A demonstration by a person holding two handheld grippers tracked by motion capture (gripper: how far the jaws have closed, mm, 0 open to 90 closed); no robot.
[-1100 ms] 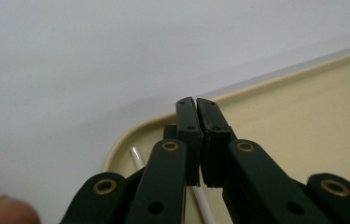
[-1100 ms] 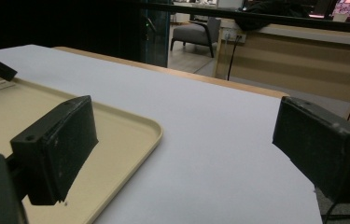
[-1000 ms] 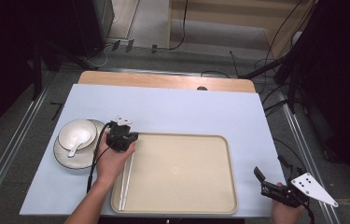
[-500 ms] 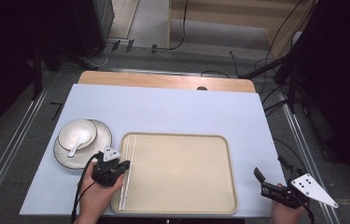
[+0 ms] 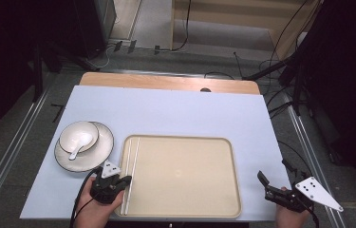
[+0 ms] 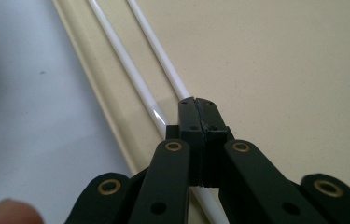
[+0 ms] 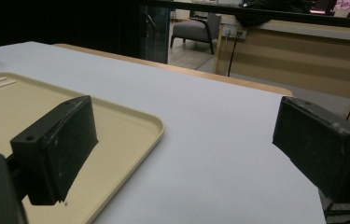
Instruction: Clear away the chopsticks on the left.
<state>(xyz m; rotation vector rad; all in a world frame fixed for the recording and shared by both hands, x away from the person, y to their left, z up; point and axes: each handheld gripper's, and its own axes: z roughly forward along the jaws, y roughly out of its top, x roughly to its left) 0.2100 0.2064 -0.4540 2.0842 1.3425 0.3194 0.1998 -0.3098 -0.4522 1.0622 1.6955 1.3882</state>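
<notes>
A pale blue sheet covers the wooden table (image 5: 166, 81), with grey floor and trailing cables beyond it and dark furniture to either side; a beige rectangular plastic tray (image 5: 185, 175) lies at the near middle, and the pair of thin white chopsticks (image 5: 132, 166) rests along its left edge; a white bowl with a white spoon (image 5: 78, 138) sits on a dark-rimmed plate to the left; the left gripper (image 5: 117, 181), jaws pressed together and empty, has drawn back from beside the bowl to the tray's near left corner, just above the chopsticks; the right gripper (image 5: 261, 178) stands wide open off the tray's right corner, unmoved.
</notes>
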